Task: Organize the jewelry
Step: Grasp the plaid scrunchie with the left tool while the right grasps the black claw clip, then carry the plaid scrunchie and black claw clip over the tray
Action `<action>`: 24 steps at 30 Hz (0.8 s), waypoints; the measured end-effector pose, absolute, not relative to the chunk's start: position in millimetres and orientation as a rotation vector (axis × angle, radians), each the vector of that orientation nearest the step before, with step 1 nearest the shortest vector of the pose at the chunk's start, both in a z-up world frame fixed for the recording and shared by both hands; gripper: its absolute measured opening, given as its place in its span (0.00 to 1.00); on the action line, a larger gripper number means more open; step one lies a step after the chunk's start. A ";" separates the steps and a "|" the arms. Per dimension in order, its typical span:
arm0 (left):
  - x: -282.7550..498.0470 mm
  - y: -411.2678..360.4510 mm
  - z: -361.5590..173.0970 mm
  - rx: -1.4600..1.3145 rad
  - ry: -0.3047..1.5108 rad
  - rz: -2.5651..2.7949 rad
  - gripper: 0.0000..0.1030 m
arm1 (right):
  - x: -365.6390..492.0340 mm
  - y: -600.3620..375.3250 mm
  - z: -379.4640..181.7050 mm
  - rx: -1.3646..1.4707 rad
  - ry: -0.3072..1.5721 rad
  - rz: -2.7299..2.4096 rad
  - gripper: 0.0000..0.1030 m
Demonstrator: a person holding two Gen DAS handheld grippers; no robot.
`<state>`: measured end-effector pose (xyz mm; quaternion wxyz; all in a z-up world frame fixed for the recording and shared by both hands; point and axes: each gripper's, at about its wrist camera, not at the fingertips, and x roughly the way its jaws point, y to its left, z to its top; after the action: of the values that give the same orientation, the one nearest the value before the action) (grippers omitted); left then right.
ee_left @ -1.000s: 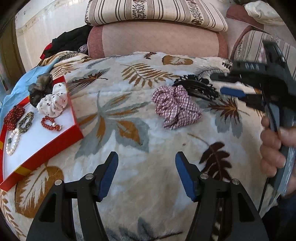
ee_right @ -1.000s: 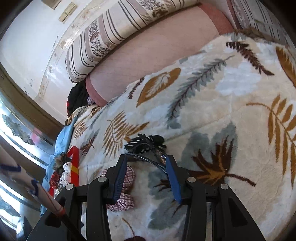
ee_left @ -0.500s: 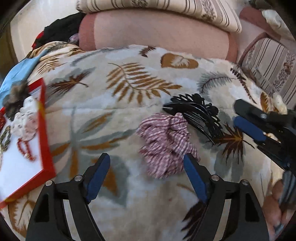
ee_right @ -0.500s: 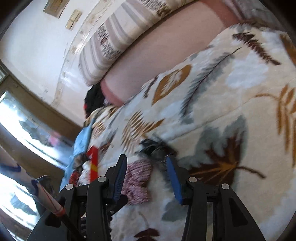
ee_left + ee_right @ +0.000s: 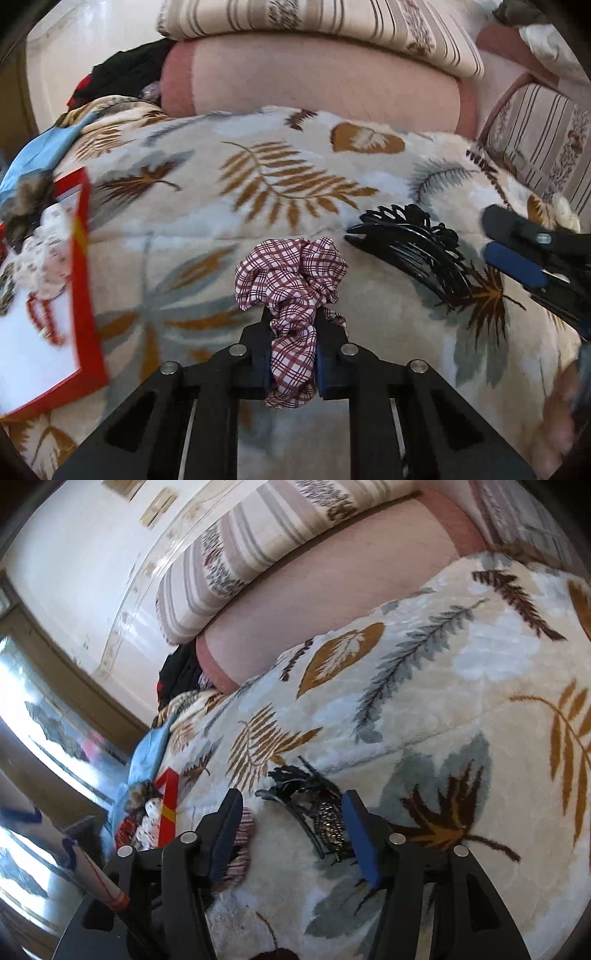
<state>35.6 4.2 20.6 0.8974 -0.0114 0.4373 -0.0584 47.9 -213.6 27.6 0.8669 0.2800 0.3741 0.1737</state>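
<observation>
- Left gripper: jaws have just closed, now pinching the near end of the plaid scrunchie; the rest of the scrunchie bunches up ahead of the pads, on the leaf-print blanket.
- Right gripper: jaws have just been opening, now spread, pads touching nothing. The black hair claw lies on the blanket between and just ahead of them.
- In the left view the claw sits just right of the scrunchie, apart from it.
- Red tray at left edge, white inside, blurred; red bead bracelet and a spotted white scrunchie in it.
- Beyond the blanket: pink bolster, striped cushion on top.
</observation>
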 end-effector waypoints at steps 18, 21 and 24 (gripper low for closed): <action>18.0 30.1 17.4 -0.119 0.866 -0.158 0.16 | 74.4 -164.1 -4.0 0.278 0.903 0.288 0.20; 16.3 29.0 18.3 -0.114 0.858 -0.157 0.16 | 70.5 -164.0 0.5 0.273 0.875 0.291 0.19; 15.8 29.4 19.0 -0.112 0.851 -0.154 0.16 | 64.5 -166.3 6.7 0.276 0.841 0.280 0.19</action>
<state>15.8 29.4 19.0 0.9065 -0.0544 0.4120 -0.0744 64.5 -166.3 6.7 0.8942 0.1329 0.4057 0.1348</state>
